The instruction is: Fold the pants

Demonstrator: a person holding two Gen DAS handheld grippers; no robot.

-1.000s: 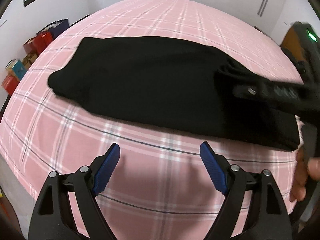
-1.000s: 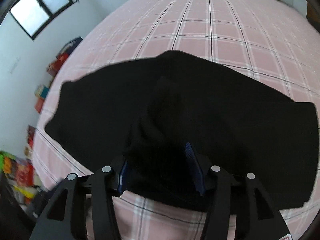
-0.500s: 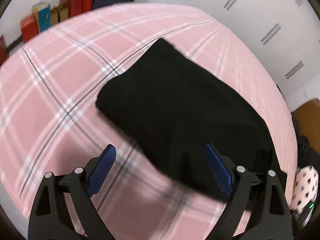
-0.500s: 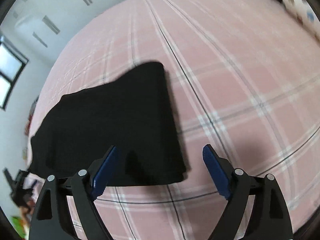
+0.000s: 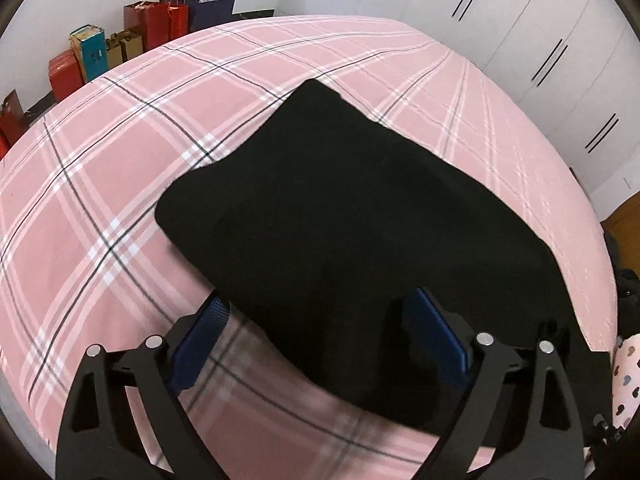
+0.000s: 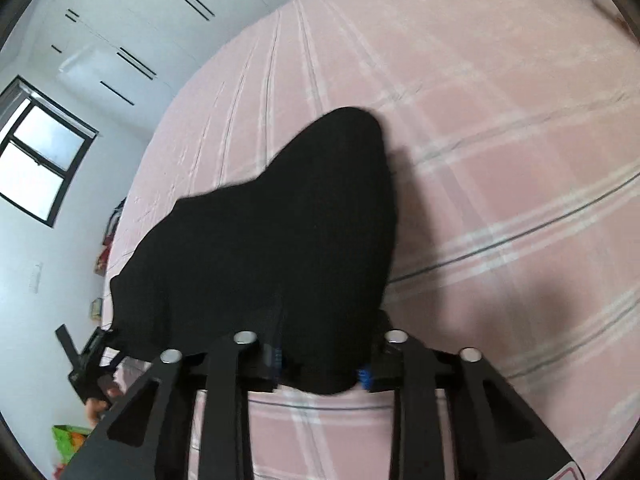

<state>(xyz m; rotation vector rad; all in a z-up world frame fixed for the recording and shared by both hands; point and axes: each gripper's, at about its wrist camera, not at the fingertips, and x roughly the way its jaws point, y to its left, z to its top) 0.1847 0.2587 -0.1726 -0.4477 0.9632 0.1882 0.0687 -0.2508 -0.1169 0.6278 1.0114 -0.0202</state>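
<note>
The black pants [image 5: 352, 220] lie folded into a thick block on the pink plaid bed [image 5: 120, 160]. My left gripper [image 5: 320, 340] is open, its blue pads [image 5: 200, 328] either side of the near corner of the pants, the cloth lying over the gap. In the right wrist view the pants [image 6: 280, 248] rise in a peak. My right gripper [image 6: 320, 368] is closed in on the near end of the pants, and the cloth covers most of its blue pads [image 6: 363, 376]. The left gripper [image 6: 86, 364] shows at the far end.
Gift bags and boxes [image 5: 120, 44] stand on the floor along the wall past the bed's far left edge. White wardrobe doors [image 5: 540, 32] line the back wall. A spotted cloth [image 5: 628, 376] lies at the right edge. A window [image 6: 36, 160] is at left.
Both grippers moved in onto opposite ends of the pants. The right gripper went from open to closed on its end. The left gripper's pads now straddle the near corner.
</note>
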